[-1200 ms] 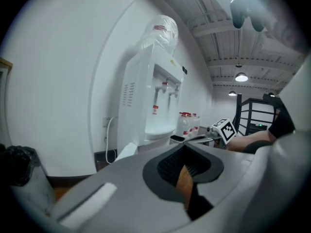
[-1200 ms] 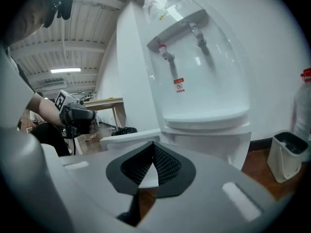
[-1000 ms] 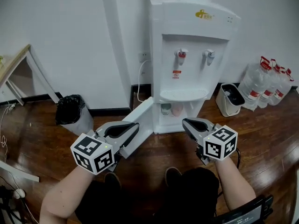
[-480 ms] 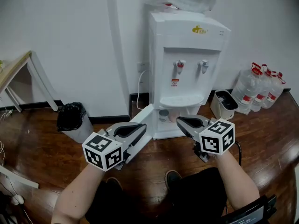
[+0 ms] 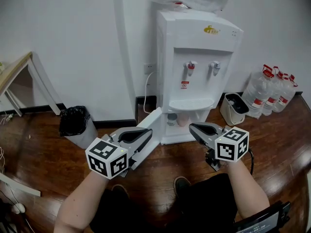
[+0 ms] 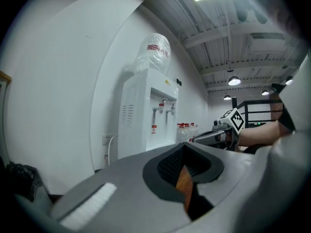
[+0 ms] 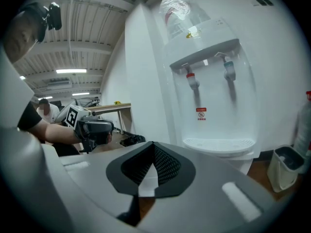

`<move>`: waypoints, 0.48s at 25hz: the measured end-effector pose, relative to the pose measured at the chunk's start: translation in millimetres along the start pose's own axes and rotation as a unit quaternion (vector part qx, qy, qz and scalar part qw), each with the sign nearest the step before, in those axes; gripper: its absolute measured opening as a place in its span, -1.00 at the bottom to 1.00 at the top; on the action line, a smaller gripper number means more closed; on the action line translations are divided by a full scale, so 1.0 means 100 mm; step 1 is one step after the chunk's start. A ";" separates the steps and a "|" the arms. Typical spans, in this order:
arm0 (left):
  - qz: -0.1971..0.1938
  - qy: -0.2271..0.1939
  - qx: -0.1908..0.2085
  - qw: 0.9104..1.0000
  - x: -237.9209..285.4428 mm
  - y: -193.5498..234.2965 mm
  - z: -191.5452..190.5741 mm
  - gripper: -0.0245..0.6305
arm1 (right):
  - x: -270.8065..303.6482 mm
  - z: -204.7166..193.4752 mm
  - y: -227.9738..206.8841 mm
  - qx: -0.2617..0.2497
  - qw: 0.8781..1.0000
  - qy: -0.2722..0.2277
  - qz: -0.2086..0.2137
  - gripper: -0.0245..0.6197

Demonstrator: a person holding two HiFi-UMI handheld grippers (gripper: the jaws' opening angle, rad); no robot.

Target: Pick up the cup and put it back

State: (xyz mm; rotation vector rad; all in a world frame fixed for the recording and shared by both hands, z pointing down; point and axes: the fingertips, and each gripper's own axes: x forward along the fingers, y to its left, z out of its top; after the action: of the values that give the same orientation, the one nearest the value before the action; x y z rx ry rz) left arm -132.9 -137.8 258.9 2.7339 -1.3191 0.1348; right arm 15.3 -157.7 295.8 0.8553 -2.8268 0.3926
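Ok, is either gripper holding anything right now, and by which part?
Nothing is held: the left gripper and right gripper are both shut and empty.

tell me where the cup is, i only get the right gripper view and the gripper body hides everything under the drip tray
Observer: Head view shows a pinkish cup in the open compartment below the drip tray, with a darker cup to its left.
Operator: is the door in my way
Observer: No, the door swings out on the left gripper's side, away from the right gripper.
Operator: left gripper carrying anything
Observer: No, its jaws are together and empty.
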 end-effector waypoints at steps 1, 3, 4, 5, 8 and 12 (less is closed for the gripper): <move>0.001 -0.003 -0.001 1.000 -0.01 0.00 0.01 -0.87 | -0.02 0.03 -0.01 0.002 1.000 -0.007 -0.002 -0.92; 0.000 -0.007 0.000 1.000 -0.02 0.00 0.03 -0.87 | -0.03 0.07 0.00 -0.008 1.000 -0.014 -0.006 -0.92; 0.000 -0.008 0.002 1.000 -0.03 0.00 0.03 -0.88 | -0.03 0.07 0.02 -0.014 1.000 -0.014 -0.006 -0.92; -0.001 -0.008 0.003 1.000 -0.04 0.00 0.03 -0.87 | -0.03 0.07 0.04 -0.017 1.000 -0.013 -0.004 -0.92; 0.000 -0.010 0.003 1.000 -0.04 0.00 0.05 -0.87 | -0.03 0.11 0.10 -0.025 1.000 -0.016 0.002 -0.92; -0.004 -0.009 0.005 1.000 -0.05 -0.02 0.03 -0.87 | -0.04 0.14 0.13 -0.026 0.999 -0.019 0.003 -0.92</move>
State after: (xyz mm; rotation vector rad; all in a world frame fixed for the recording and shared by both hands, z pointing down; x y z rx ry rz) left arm -134.7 -133.4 254.9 2.7552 -1.3156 0.1178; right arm 10.0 -149.8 279.5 0.8526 -2.8610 0.3051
